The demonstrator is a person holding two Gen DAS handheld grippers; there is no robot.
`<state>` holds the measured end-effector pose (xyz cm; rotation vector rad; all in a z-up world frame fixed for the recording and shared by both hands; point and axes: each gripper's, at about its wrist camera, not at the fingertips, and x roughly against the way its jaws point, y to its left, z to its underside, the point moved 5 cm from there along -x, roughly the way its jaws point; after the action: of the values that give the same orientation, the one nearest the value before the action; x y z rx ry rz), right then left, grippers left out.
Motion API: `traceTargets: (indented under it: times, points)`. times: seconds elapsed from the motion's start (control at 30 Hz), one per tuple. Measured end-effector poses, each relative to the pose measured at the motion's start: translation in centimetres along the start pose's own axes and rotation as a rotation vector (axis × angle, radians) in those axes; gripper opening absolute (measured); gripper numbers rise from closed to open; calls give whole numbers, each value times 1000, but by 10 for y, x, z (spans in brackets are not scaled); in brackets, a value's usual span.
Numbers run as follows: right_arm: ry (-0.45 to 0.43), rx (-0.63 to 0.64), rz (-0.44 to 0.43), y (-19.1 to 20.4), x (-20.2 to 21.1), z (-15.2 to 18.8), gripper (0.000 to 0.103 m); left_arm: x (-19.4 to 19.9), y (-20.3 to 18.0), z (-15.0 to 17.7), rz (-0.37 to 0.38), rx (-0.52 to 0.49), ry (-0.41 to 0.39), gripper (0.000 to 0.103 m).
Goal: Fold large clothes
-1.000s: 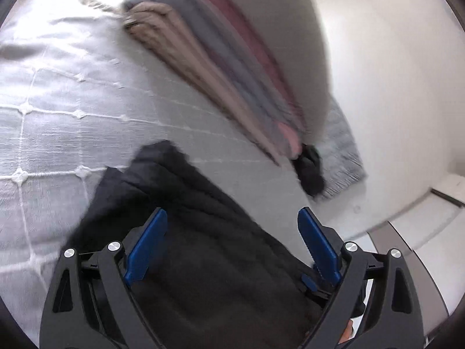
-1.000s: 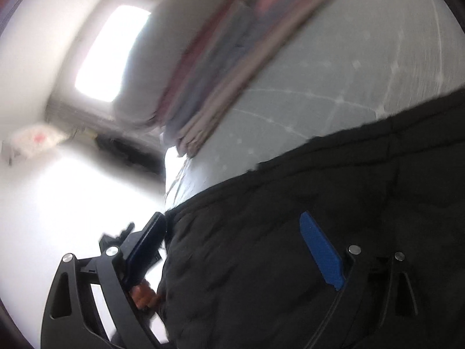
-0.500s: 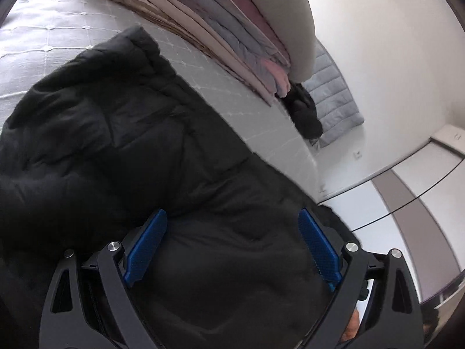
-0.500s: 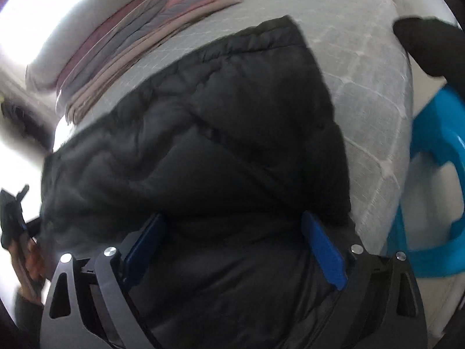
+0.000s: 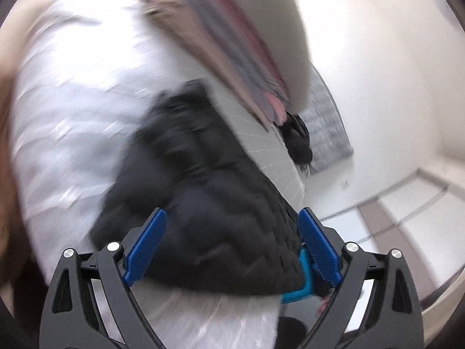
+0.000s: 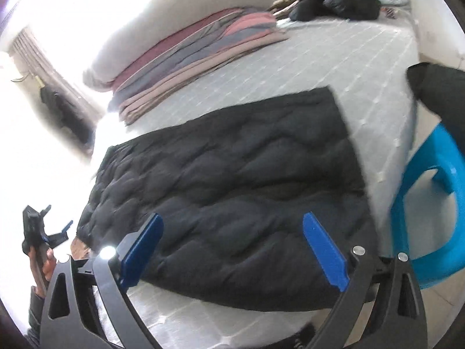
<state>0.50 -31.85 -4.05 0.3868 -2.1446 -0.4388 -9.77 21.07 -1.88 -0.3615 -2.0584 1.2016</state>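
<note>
Both grippers have pulled back from the black quilted jacket [image 6: 232, 186], which half a second ago filled each view and now lies flat on the white bed [image 6: 348, 58], just short of the stacked folded blankets [image 6: 197, 49]. Left gripper [image 5: 232, 244] and right gripper [image 6: 232, 247] hang released above the jacket's near hem, gripping nothing. Puffy and soft, it will likely slump; the hem corners look the best hold.

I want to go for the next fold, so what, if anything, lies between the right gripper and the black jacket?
Nothing visible. The right gripper is open and apart from the black jacket, which lies flat on the bed straight ahead. The folded stack sits beyond it, the blue stool off the bedside.
</note>
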Motion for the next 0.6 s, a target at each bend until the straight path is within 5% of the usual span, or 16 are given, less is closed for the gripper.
traceTargets:
  times: [0.2, 0.47, 0.6]
  points:
    - [38, -158, -160, -4, -25, 16, 93, 11, 52, 25, 70, 268, -4, 88]
    - [-139, -439, -243, -91, 53, 56, 93, -19, 65, 27, 44, 370, -46, 88]
    - [-173, -604, -206, -148, 71, 82, 93, -30, 70, 25, 3, 374, -78, 90]
